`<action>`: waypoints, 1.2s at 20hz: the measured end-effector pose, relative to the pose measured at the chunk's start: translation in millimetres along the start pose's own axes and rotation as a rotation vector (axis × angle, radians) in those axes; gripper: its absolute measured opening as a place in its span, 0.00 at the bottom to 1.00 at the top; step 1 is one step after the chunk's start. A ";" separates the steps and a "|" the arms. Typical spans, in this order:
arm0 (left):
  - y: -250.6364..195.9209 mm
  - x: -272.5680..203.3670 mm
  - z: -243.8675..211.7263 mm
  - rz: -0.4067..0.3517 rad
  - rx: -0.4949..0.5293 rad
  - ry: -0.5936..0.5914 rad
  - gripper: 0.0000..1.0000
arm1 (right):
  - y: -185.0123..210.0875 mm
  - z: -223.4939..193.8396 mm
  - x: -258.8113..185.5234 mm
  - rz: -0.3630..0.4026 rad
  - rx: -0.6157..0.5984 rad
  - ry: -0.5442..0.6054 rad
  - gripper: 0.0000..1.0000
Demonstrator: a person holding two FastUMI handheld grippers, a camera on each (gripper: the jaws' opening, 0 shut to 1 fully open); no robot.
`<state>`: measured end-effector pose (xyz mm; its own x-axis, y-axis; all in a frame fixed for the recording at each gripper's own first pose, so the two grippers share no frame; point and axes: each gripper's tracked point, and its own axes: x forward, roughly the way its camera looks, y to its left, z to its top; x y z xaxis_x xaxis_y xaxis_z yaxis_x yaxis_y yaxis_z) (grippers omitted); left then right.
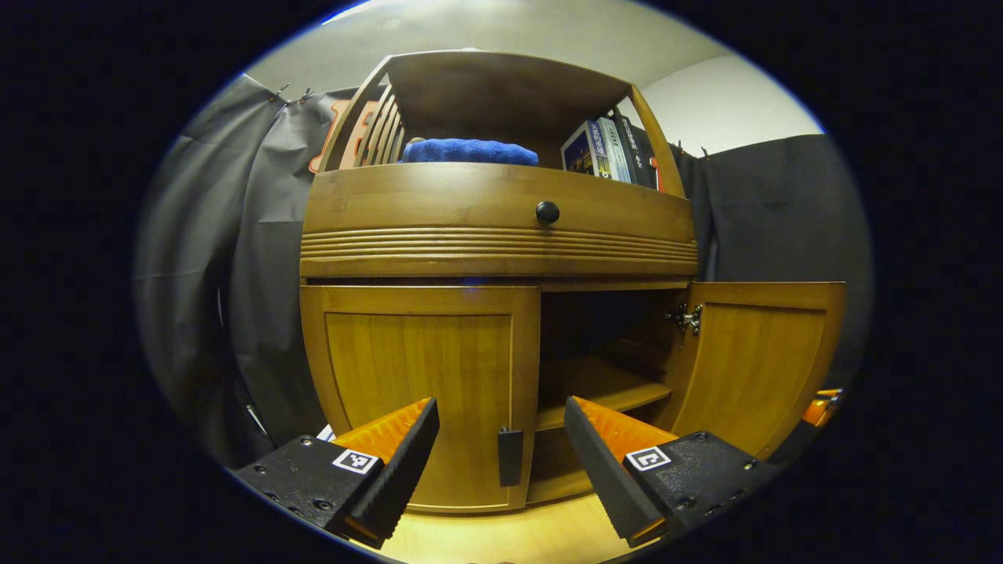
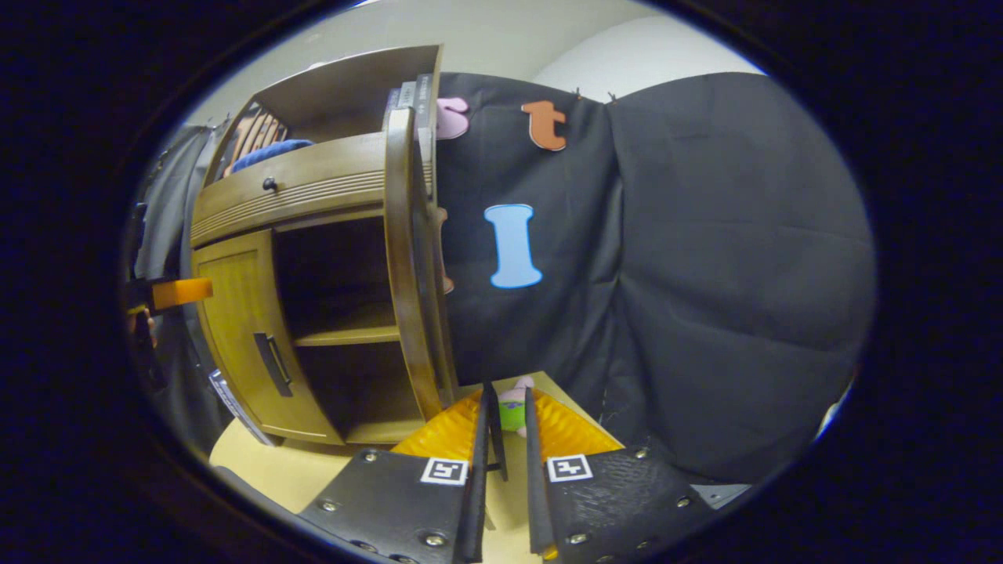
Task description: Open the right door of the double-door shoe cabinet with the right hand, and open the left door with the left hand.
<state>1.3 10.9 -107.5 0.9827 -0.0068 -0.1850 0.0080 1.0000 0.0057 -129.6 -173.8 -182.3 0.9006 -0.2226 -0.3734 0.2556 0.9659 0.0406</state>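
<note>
Shoe cabinet: two doors. Right door swung open; left door shut, one handle upright at its inner edge. Left gripper spread wide, handle dead ahead between fingers, apart. Right gripper nearly closed; whether it grips the open door's edge, cannot tell.

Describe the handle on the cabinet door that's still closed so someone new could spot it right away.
Find the wooden shoe cabinet with a drawer above two lower doors. The left door is shut, and the handle sits low on its inner edge, beside the open compartment. It is a dark upright bar, unlike the round black knob on the drawer.
</note>
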 end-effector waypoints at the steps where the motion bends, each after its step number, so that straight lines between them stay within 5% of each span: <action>1: 0.3 4.9 -2.6 0.001 0.004 0.003 0.99 | -6.6 3.0 0.5 -0.020 0.001 -0.006 0.22; 18: -5.3 89.7 -93.2 -0.032 -0.002 0.150 0.99 | -59.7 76.7 -63.3 -0.195 0.028 -0.192 0.23; 24: 2.1 108.7 -119.6 0.023 -0.022 0.193 0.99 | -77.6 79.6 -87.6 -0.232 0.051 -0.214 0.23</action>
<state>86.1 13.1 -245.1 0.9289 0.0158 -0.3701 -0.0206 0.9997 -0.0089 -200.3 -239.8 -78.9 0.8685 -0.4637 -0.1750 0.4748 0.8797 0.0254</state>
